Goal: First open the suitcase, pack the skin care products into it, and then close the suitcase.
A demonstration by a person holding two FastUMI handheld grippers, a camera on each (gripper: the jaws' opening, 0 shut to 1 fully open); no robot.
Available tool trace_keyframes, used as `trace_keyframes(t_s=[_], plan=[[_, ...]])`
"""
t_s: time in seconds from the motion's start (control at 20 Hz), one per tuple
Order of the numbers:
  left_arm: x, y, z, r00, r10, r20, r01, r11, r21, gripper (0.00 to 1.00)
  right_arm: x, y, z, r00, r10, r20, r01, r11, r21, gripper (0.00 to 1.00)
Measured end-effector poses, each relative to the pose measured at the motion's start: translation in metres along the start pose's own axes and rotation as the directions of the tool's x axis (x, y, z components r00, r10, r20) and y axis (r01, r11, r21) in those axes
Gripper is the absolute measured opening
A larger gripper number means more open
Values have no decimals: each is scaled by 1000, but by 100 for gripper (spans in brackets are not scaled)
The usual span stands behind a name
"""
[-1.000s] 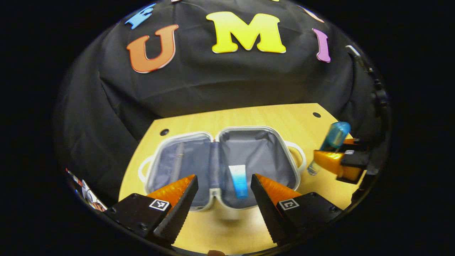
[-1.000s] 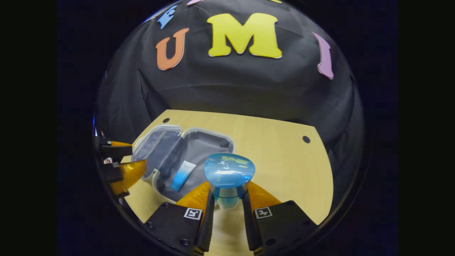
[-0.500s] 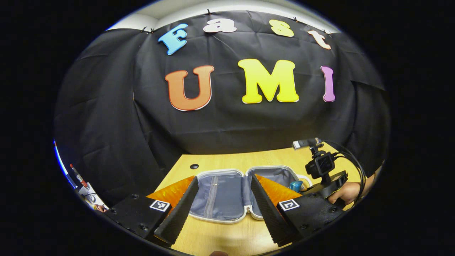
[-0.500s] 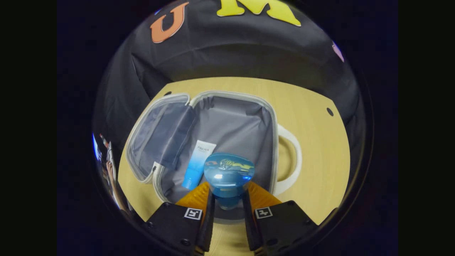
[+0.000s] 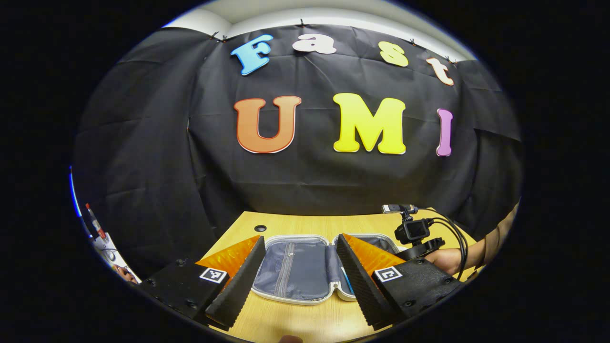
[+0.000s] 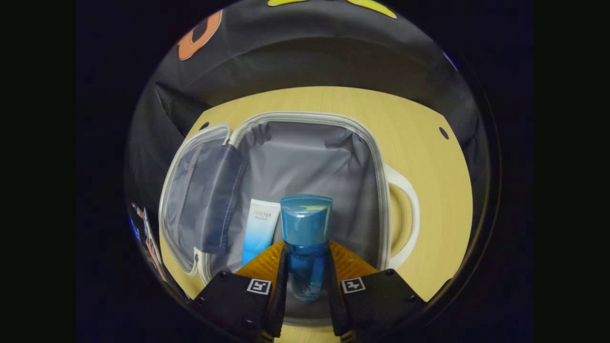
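Black cloth wall (image 5: 295,176) behind a light wooden table (image 6: 429,157); white ceiling (image 5: 333,12) above.

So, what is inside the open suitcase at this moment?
A white-and-blue tube lies on the grey lining of the suitcase. The right gripper holds a blue-capped bottle over that compartment. Bottle and fingers hide the lining below them.

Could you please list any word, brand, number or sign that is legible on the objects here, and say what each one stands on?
On the white-and-blue tube lying in the open grey suitcase: one short line of print near its top, too small and blurred to read.
On the clear blue bottle held in the right gripper: a yellowish mark on the cap, no legible words.
On the right gripper and the left gripper: square black-and-white code markers, no letters.
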State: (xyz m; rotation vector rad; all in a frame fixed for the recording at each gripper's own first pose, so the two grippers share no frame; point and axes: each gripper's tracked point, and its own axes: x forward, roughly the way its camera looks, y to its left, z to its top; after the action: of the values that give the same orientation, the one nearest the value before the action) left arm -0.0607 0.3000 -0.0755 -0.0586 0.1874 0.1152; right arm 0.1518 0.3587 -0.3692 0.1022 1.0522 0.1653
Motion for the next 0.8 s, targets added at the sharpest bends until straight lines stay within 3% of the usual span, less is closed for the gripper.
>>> trace_keyframes(t_s=[0.25, 0.4, 0.55, 0.65, 0.8], plan=[[8, 31, -19, 997, 39, -61, -44, 996, -76, 96, 19, -2, 4, 999, -35, -11, 35, 999, 21, 35], [19, 57, -33, 994, 59, -88, -67, 993, -92, 97, 17, 10, 14, 1000, 22, 17, -23, 999, 38, 40], [38, 89, -49, 990, 65, -125, -81, 989, -123, 96, 0, 22, 28, 992, 103, 72, -106, 994, 30, 84], [54, 107, -62, 987, 50, -153, -78, 981, -179, 97, -21, 25, 41, 983, 119, 142, -116, 993, -33, 82], [82, 128, -93, 975, -11, -224, -55, 957, -285, 96, -75, 25, 65, 948, 137, 288, -99, 985, -140, 82]])
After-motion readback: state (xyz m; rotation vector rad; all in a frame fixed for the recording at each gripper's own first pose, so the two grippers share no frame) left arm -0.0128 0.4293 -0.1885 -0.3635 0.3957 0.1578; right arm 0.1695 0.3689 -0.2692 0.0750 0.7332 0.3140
